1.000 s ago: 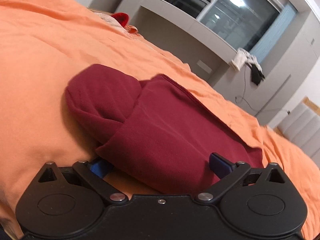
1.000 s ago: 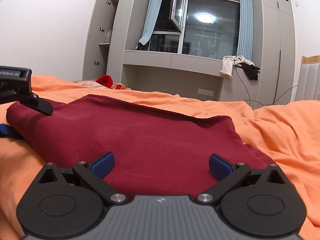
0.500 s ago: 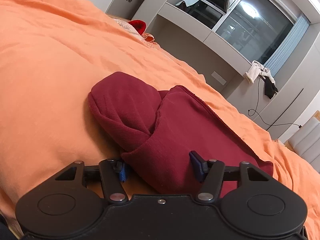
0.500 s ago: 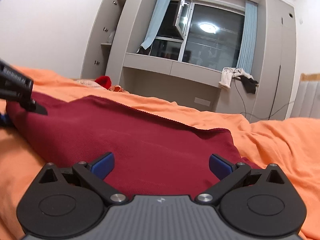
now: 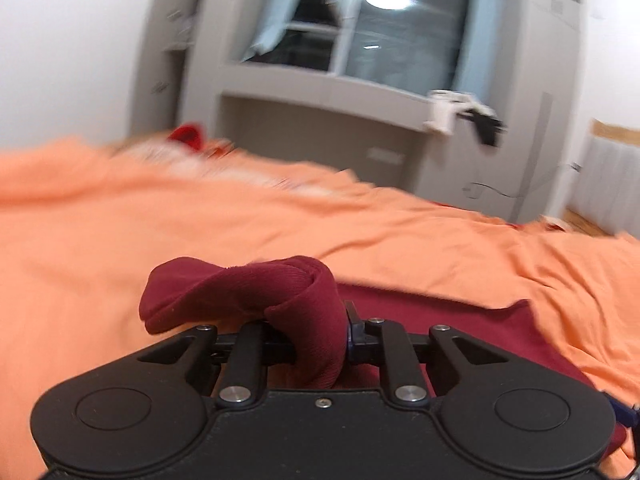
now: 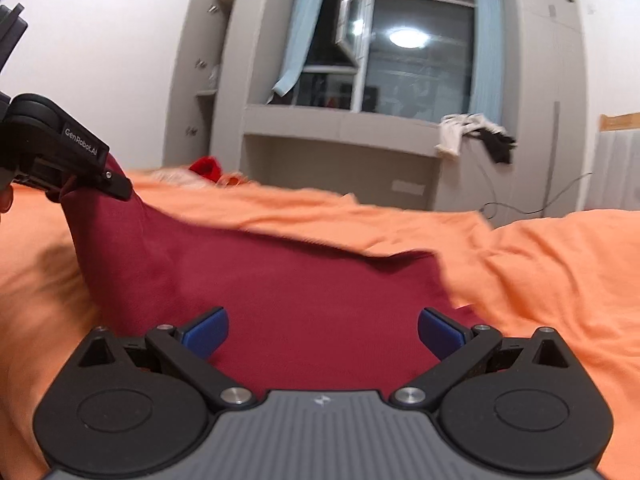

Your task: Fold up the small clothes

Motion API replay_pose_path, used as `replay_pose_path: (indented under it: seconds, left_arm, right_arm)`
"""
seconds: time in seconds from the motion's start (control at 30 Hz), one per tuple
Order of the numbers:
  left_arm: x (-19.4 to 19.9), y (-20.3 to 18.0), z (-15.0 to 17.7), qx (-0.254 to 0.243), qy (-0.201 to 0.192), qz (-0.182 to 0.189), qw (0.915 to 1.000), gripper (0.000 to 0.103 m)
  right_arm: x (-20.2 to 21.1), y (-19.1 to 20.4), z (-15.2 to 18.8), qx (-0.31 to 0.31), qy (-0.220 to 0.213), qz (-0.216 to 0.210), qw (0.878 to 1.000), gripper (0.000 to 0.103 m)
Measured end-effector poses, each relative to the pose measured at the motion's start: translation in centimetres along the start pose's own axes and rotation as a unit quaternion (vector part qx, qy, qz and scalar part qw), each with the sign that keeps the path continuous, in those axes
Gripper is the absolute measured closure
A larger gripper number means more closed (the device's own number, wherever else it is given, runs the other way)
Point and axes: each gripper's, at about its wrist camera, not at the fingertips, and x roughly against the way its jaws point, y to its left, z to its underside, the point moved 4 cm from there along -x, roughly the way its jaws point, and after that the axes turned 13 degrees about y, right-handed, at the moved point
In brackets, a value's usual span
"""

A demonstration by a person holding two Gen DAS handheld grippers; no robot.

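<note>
At lower centre, your left gripper (image 5: 316, 332) has just been closing and now pinches the maroon garment (image 6: 304, 300); right gripper (image 6: 322, 330) gapes unclenched. Next, carry that corner across.

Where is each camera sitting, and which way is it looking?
Left wrist: rides the left gripper, looking across the orange bed at the window; its jaws, just closing, pinch the dark red garment.
Right wrist: rides the right gripper, facing likewise; pads open over the garment; left gripper at left.
Shared: garment, bed, window.
</note>
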Motion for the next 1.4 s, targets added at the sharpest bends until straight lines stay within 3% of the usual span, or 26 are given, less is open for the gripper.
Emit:
replay_pose_path:
  seconds: [0.13,0.27,0.47,0.6,0.7,0.87,1.03,1.3,1.4]
  left_arm:
    - [0.8,-5.5,-2.4,-0.085,-0.015,0.024,0.996,0.084]
    - [1.0,-12.1,-2.7,-0.17,-0.024,0.051,0.9839,0.086]
    - [0.5,-20.2,2.8,-0.282,-0.017,0.088,0.9551,0.086]
    - [-0.5,-22.5,7.3,-0.331,0.026,0.108,0.9371,0.086]
    - [-1.1,-23.1,9.8,-0.364,0.035,0.097,0.9257,0.084]
    - [-1.2,-22.8,10.6,-0.365,0.044,0.108,0.9236,0.08]
    - [-1.4,-22.6,10.6,-0.359,0.048,0.123,0.9241,0.079]
    - [-0.4,-22.4,11.9,-0.372,0.019,0.131,0.9187,0.073]
    - [0.2,-21.9,12.4,-0.373,0.004,0.143,0.9166,0.071]
  right_arm:
    - [2.4,-4.5,-1.3,-0.064,-0.033,0.004,0.997,0.0]
    - [4.1,-10.0,-2.4,-0.118,-0.05,0.024,0.991,0.0]
    - [5.0,-17.5,-2.3,-0.174,-0.035,0.081,0.981,0.0]
    - [4.9,-20.9,-1.3,-0.219,-0.021,0.078,0.972,0.0]
    - [4.2,-22.3,-0.5,-0.242,-0.004,0.062,0.968,0.0]
    - [2.1,-22.6,0.7,-0.278,0.04,0.002,0.96,0.0]
    - [0.3,-23.4,2.3,-0.363,0.077,-0.079,0.925,0.0]
    - [-0.8,-23.0,2.3,-0.414,0.068,-0.156,0.894,0.0]
    - [-1.4,-21.8,1.7,-0.411,0.051,-0.19,0.89,0.0]
